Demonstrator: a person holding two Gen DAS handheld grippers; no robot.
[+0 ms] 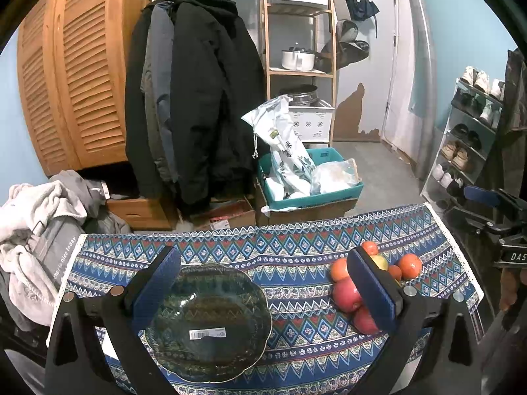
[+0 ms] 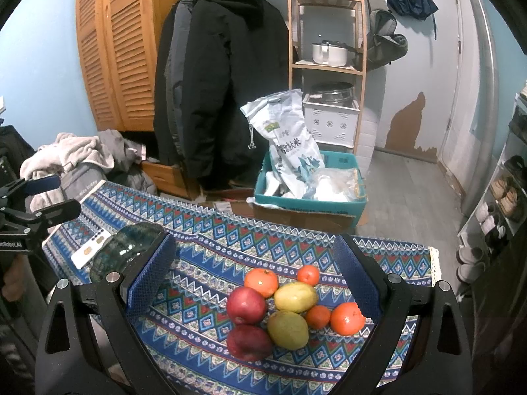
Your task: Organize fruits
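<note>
A dark glass bowl (image 1: 207,322) with a white label sits on the patterned tablecloth (image 1: 296,253), empty, under my open left gripper (image 1: 263,286). A pile of fruit lies to its right: red apples (image 1: 346,294), oranges (image 1: 410,266). In the right wrist view the pile shows two red apples (image 2: 246,305), two yellow-green pears (image 2: 295,296) and several oranges (image 2: 262,281). My right gripper (image 2: 258,279) is open and empty, hovering above the pile. The bowl (image 2: 128,250) is at the left there.
The table's far edge drops to the floor, where a teal crate (image 2: 309,200) with bags stands on cardboard boxes. Coats (image 1: 197,98) hang behind, laundry (image 1: 36,230) lies at the left, a shoe rack (image 1: 467,144) at the right.
</note>
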